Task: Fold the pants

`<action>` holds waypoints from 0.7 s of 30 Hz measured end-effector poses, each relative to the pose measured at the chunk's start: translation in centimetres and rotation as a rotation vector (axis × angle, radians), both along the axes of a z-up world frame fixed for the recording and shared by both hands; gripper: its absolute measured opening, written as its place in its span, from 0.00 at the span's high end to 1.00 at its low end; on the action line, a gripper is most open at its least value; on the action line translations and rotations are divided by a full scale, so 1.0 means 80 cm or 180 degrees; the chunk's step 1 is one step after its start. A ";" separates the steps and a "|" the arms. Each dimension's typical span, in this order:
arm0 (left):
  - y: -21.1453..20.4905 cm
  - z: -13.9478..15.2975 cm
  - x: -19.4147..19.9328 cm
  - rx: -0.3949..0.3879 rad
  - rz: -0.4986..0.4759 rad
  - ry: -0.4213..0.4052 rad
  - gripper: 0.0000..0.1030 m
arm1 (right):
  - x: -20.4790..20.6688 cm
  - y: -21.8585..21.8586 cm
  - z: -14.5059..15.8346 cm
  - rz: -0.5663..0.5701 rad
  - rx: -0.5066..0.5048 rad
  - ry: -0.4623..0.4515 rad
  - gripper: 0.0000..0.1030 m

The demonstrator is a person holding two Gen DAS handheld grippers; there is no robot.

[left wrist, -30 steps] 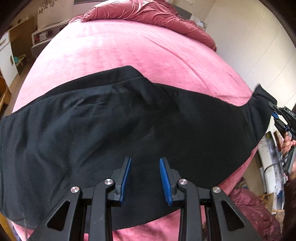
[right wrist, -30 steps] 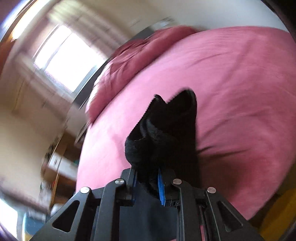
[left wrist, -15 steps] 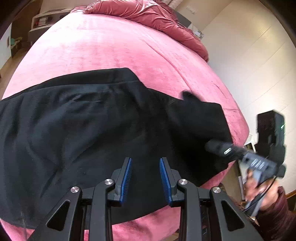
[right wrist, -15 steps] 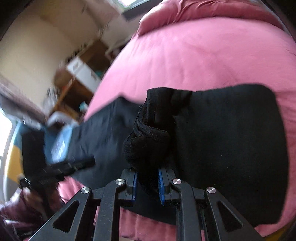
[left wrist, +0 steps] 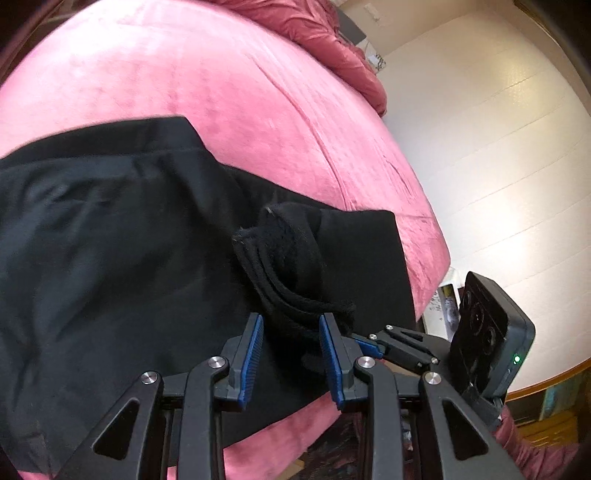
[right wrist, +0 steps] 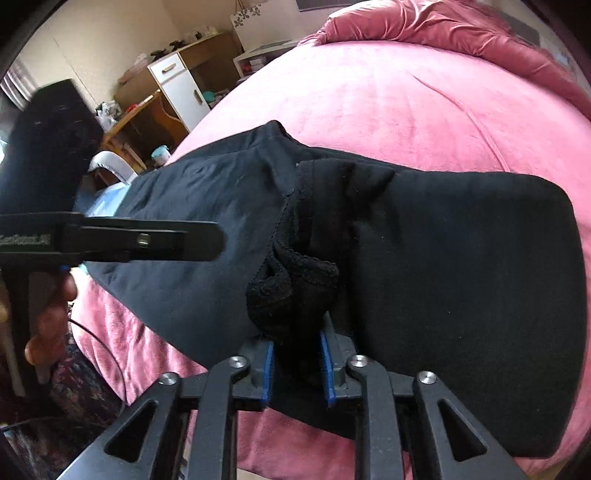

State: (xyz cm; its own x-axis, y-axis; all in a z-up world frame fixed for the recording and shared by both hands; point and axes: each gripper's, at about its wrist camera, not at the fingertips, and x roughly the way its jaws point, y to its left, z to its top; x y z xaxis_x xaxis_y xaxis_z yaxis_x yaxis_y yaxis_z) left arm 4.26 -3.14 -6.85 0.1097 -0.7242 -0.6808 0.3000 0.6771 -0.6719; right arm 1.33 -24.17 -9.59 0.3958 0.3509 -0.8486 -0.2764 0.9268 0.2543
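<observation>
Black pants (left wrist: 110,258) lie across the pink bed (left wrist: 221,92), one end folded back over the rest (right wrist: 461,277). A bunched cuff (right wrist: 295,280) rests on the fold. My right gripper (right wrist: 295,343) points down at the cuff and its jaws are opening. The cloth still sits between the pads, and the grip looks slack. My left gripper (left wrist: 290,325) hovers open over the pants just beside the same cuff (left wrist: 291,266), holding nothing, its jaws easing a little wider. In the right wrist view the left gripper (right wrist: 218,240) shows side-on.
A rumpled pink duvet (right wrist: 443,22) lies at the head of the bed. A wooden cabinet with a white door (right wrist: 181,88) and cluttered shelves stand beyond the bed's left side. A white wall (left wrist: 498,147) runs along the right side. A hand (right wrist: 51,321) holds the left gripper's handle.
My right gripper swung in from the bed's right edge carrying the cuff and brought it down onto the pants beside the left gripper. The left gripper turned toward it.
</observation>
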 end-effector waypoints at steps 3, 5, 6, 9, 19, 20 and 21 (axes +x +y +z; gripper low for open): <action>-0.008 -0.006 0.004 -0.0054 -0.0004 0.0167 0.58 | -0.010 -0.006 0.004 0.0051 0.0163 0.0010 0.58; -0.008 -0.011 0.009 -0.0101 0.0009 0.0296 0.56 | -0.019 -0.007 0.013 0.0100 0.0215 0.0036 0.56; -0.011 -0.014 0.012 -0.0109 0.0024 0.0335 0.55 | -0.027 -0.012 0.017 0.0098 0.0232 0.0038 0.54; -0.010 -0.026 0.022 -0.0183 0.0103 0.0542 0.55 | -0.048 -0.041 0.033 -0.0007 0.0251 0.0039 0.54; -0.038 -0.029 0.028 -0.0012 0.0041 0.0475 0.70 | -0.126 -0.192 0.044 -0.1154 -0.0178 0.0106 0.54; -0.042 -0.027 0.027 0.0035 0.0030 0.0412 0.78 | -0.131 -0.199 0.042 -0.1206 -0.0267 0.0132 0.54; -0.044 -0.025 0.028 0.0053 0.0024 0.0388 0.78 | -0.135 -0.207 0.037 -0.1273 -0.0335 0.0179 0.54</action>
